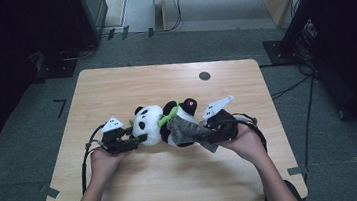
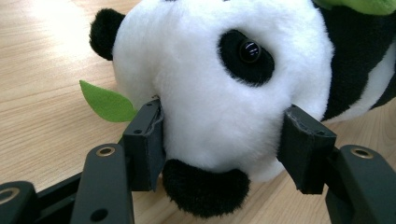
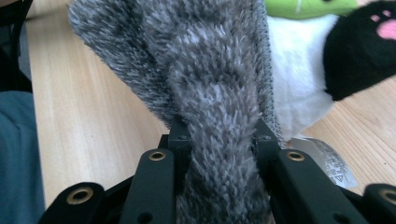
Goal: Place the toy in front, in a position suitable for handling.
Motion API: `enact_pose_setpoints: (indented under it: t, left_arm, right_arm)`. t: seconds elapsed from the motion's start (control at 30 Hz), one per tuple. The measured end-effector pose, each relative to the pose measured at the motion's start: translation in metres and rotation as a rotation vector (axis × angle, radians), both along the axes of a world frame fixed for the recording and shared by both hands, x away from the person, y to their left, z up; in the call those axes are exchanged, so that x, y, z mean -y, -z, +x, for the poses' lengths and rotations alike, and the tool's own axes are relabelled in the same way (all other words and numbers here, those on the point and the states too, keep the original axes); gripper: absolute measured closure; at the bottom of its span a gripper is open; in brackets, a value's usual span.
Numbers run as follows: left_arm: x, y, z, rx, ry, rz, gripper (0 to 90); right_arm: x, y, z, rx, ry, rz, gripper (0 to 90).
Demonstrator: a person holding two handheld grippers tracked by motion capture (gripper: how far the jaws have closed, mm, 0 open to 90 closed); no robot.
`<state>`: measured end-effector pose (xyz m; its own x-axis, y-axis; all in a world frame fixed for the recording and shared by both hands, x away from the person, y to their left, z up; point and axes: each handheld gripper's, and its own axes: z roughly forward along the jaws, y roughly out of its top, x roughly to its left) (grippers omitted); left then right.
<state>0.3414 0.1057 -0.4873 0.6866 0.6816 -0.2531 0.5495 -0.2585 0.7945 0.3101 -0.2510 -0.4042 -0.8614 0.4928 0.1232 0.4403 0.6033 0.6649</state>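
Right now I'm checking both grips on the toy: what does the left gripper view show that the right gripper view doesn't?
Left gripper view: the panda's white head between the left gripper jaws, its eye patch and eye, a black ear, and a green leaf lying on the wood.

Right gripper view: the grey fuzzy cloth pinched in the right gripper, a black paw with pink pads, and a sewn-in label.

Both: the panda's black-and-white plush and the wooden table.
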Motion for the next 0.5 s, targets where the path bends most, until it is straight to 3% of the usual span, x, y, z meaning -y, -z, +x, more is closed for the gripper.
enact_pose_setpoints:
  t: [0.1,0.27,0.37,0.5]
  left_arm:
    - [0.0,0.0,0.0,0.0,0.0,0.0,38.7]
    - [0.0,0.0,0.0,-0.004,0.0,-0.002,38.7]
    - [0.0,0.0,0.001,-0.007,0.002,-0.002,38.7]
    - [0.0,0.0,0.002,-0.012,0.003,-0.007,38.7]
  right_arm:
    - [0.008,0.009,0.003,-0.013,0.013,0.011,70.7]
    - [0.014,0.021,0.007,-0.008,0.048,-0.013,70.7]
    - [0.017,0.029,0.01,-0.039,0.061,0.01,70.9]
    - [0.016,0.035,0.01,-0.044,0.066,-0.003,70.9]
